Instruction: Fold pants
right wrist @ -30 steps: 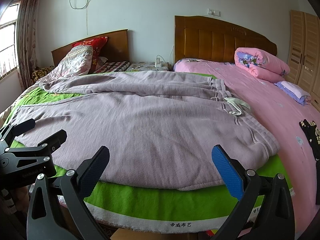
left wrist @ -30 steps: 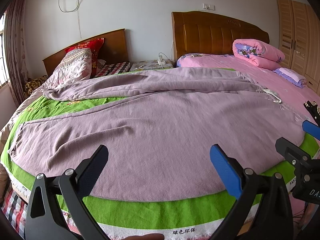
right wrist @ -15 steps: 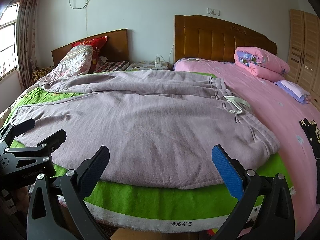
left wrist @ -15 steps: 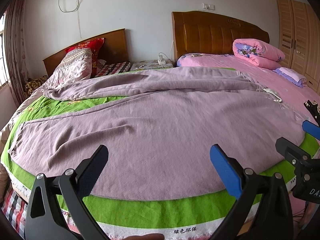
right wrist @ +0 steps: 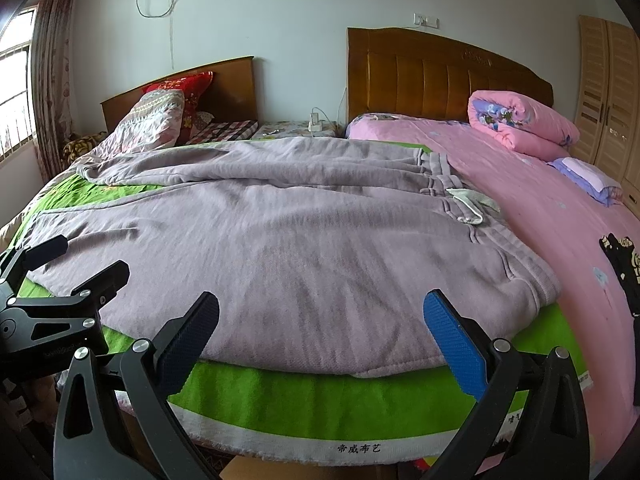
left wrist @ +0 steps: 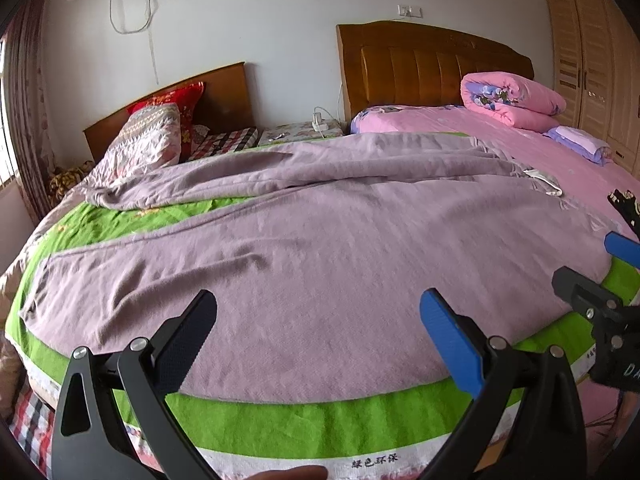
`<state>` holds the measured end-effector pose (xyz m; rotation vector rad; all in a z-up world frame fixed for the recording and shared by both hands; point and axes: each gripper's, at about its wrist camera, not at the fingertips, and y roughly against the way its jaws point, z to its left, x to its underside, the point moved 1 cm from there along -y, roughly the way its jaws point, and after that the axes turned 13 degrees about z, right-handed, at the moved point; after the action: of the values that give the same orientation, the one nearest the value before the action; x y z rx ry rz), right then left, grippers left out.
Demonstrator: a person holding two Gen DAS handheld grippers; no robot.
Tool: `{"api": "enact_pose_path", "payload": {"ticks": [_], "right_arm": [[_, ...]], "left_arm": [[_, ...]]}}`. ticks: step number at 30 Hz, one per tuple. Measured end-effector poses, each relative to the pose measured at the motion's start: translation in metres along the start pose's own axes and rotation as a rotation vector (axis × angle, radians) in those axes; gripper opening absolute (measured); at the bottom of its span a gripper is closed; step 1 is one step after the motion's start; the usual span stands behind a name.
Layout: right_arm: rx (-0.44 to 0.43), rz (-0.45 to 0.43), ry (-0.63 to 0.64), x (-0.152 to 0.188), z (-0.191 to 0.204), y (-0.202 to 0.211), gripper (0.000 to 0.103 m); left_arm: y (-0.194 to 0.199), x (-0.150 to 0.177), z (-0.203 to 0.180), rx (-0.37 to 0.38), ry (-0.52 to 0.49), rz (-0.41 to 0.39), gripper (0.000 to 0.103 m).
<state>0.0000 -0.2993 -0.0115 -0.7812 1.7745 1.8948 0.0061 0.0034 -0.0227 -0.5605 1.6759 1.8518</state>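
Both the left gripper [left wrist: 318,320] and right gripper [right wrist: 320,322] hover with jaws apart, holding nothing. Pants [right wrist: 300,240] look soft and thick (probably floppy); likely best pinched at waistband [right wrist: 500,248] and cuff.

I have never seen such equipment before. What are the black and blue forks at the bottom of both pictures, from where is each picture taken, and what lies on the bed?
There is no robot here. A person carries one hand-held gripper in each hand, and a wide-angle camera on each looks forward along its two fingers. One picture comes from the left hand-held gripper, the other from the right hand-held gripper. Each also shows in the other's view, at the edge. Both are open and hold nothing. In front lie mauve fleece pants, spread flat on a green and white cloth over the pink bed sheet. The waistband, with a pale drawstring, is on the right; the legs run left.
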Motion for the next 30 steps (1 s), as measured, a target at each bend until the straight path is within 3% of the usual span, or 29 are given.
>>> {"api": "enact_pose_path", "payload": {"ticks": [3,6,11,15,19,21,25,27,28,29,30], "right_arm": [[-0.018,-0.033,0.013,-0.017,-0.008,0.004,0.099],[-0.071,-0.081,0.042,-0.061,-0.028,0.004,0.099],[-0.223,-0.103,0.082,-0.165,-0.072,-0.035,0.099],[-0.376,0.09,0.056,-0.242,-0.092,-0.125,0.099],[-0.439,0.259,0.194,-0.285,-0.083,-0.202,0.099],[-0.463,0.347,0.35,-0.303,-0.071,-0.242,0.099],[-0.436,0.404,0.486,-0.327,-0.06,-0.296,0.099],[-0.48,0.504,0.487,-0.333,-0.064,-0.33,0.099],[-0.498,0.543,0.484,-0.334,-0.065,-0.339,0.088],[-0.508,0.583,0.502,-0.33,-0.064,-0.348,0.089],[-0.52,0.55,0.547,-0.327,-0.063,-0.342,0.077]], "left_arm": [[-0.001,-0.016,0.004,-0.011,-0.014,0.029,0.102],[-0.007,-0.05,0.016,-0.006,-0.027,0.045,0.102],[-0.055,-0.135,0.033,0.146,-0.11,0.169,0.102],[-0.106,-0.211,0.04,0.146,-0.117,0.145,0.101],[-0.182,-0.271,0.044,0.252,-0.077,0.337,0.101],[-0.221,-0.289,0.046,0.289,-0.019,0.467,0.101],[-0.275,-0.314,0.057,0.338,0.108,0.58,0.101],[-0.298,-0.323,0.062,0.348,0.172,0.625,0.101],[-0.31,-0.326,0.064,0.36,0.211,0.658,0.101],[-0.316,-0.328,0.065,0.368,0.239,0.68,0.101],[-0.322,-0.329,0.068,0.38,0.266,0.702,0.101]]}}
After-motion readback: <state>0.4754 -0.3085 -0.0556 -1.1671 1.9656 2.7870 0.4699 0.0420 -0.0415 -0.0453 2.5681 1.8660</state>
